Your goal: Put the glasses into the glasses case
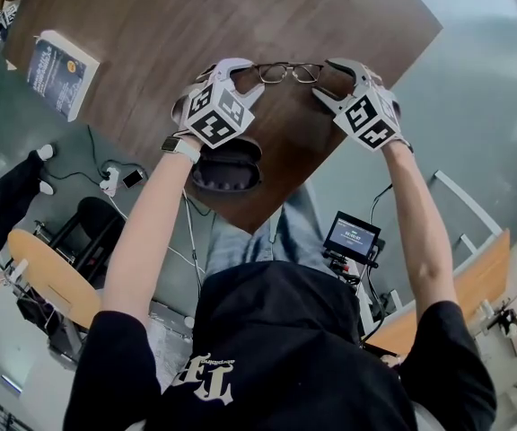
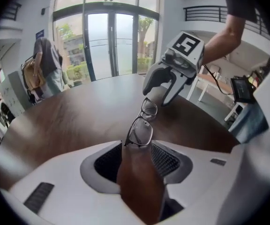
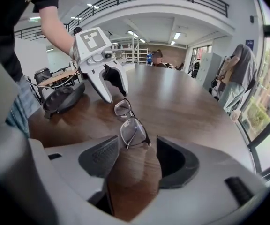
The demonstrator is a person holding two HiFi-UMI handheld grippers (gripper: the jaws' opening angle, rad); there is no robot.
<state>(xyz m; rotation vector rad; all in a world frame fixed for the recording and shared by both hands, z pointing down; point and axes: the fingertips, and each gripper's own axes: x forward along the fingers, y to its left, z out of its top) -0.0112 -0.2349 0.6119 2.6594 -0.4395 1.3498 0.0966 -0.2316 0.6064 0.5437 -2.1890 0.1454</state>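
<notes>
A pair of thin dark-framed glasses (image 1: pixel 288 72) rests on the brown table (image 1: pixel 151 34), spanning the gap between my two grippers. The left gripper (image 1: pixel 245 77) stands open at the frame's left end, and in its own view the near lens (image 2: pixel 139 131) sits just past the open left gripper (image 2: pixel 136 147), touching neither pad. The right gripper (image 1: pixel 330 81) is open at the other end. In the right gripper view a lens (image 3: pixel 132 131) lies ahead of the open right gripper (image 3: pixel 134 150). The dark glasses case (image 1: pixel 227 164) lies open near the table's front edge, under my left wrist.
A book (image 1: pixel 61 73) lies at the table's far left. The table's corner edge runs just behind the case (image 3: pixel 62 97). A small monitor (image 1: pixel 353 236) stands on the floor to the right. A person (image 2: pixel 46 64) with a bag stands by the glass doors beyond the table.
</notes>
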